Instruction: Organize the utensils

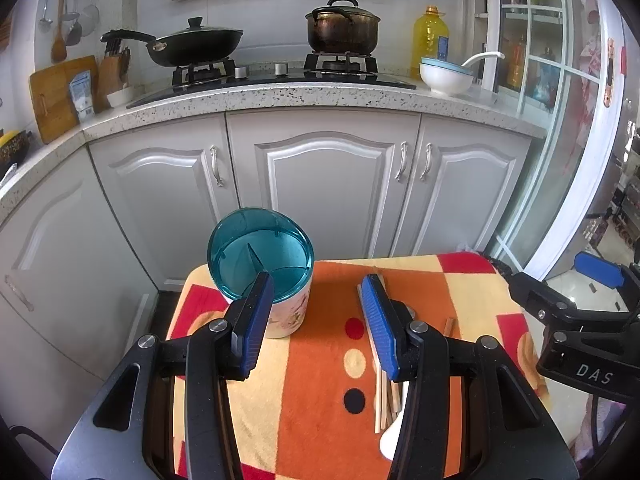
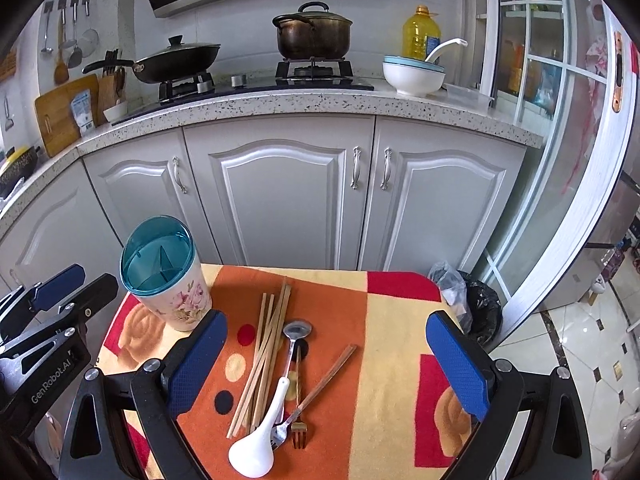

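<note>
Kitchen; surface under an orange, red and cream patterned cloth [image 1: 320,340].

Left view: left tongs [image 1: 316,324] half open, empty; floral ceramic holder with teal divided lid [image 1: 260,256] centre-left.

Right view: right tongs [image 2: 326,364] wide open, empty, over wooden chopsticks [image 2: 266,354], white ceramic spoon [image 2: 256,446], metal ladle [image 2: 294,346], fork [image 2: 299,426], bottom centre. Nothing sorted; next, likely grip one utensil.

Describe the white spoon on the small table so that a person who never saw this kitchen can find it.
On the checked cloth of the small table, a heap of utensils lies right of the flowered holder. The white spoon lies at its near end, thick and ceramic-looking, unlike the thin chopsticks and metal pieces.
</note>
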`<state>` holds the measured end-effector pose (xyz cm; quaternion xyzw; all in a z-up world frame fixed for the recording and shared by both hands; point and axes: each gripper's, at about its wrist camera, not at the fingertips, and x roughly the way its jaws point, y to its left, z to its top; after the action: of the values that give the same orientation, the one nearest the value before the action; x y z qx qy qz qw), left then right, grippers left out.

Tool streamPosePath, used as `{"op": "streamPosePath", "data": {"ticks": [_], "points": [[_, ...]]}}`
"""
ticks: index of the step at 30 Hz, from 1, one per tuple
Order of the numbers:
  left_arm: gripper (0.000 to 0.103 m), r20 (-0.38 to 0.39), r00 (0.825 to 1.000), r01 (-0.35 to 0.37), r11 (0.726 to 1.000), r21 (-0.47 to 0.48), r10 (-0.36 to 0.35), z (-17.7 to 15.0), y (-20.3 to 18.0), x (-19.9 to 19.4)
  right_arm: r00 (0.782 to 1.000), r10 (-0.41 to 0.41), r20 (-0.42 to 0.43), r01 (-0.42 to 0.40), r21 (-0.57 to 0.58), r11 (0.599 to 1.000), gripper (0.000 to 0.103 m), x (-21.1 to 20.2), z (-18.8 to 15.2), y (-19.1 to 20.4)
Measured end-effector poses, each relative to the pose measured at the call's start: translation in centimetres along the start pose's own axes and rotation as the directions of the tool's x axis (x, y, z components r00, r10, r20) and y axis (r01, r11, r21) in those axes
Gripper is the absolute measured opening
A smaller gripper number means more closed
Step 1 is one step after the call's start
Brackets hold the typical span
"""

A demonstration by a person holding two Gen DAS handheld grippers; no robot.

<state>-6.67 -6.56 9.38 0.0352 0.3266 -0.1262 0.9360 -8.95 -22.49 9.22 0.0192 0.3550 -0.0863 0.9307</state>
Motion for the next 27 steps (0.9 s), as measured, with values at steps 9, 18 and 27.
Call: {"op": "streamPosePath", "data": {"ticks": [9,18,27], "points": [[0.046,-0.003,1.000,0.002,1.000,-0.005,-0.002,-0.12,-0.06,0.10,1.000,-0.009,0.002,0.009,-0.010,1.000,0.100,-0.06,0.19,0.34],[0.046,-0.006,1.000,0.002,1.000,-0.020,-0.002,-0.27,0.20,0.25,1.000,-0.002,-0.002,0.002,-0.006,1.000,0.100,-0.01,0.23,0.52],[0.046,-0.012,1.000,0.001,1.000,-0.026,-0.001,-0.37,0.33,0.37,0.999,0.049,-0.020,-0.049,0.012,0.999,0.100,0.51,-0.05,0.32]]}}
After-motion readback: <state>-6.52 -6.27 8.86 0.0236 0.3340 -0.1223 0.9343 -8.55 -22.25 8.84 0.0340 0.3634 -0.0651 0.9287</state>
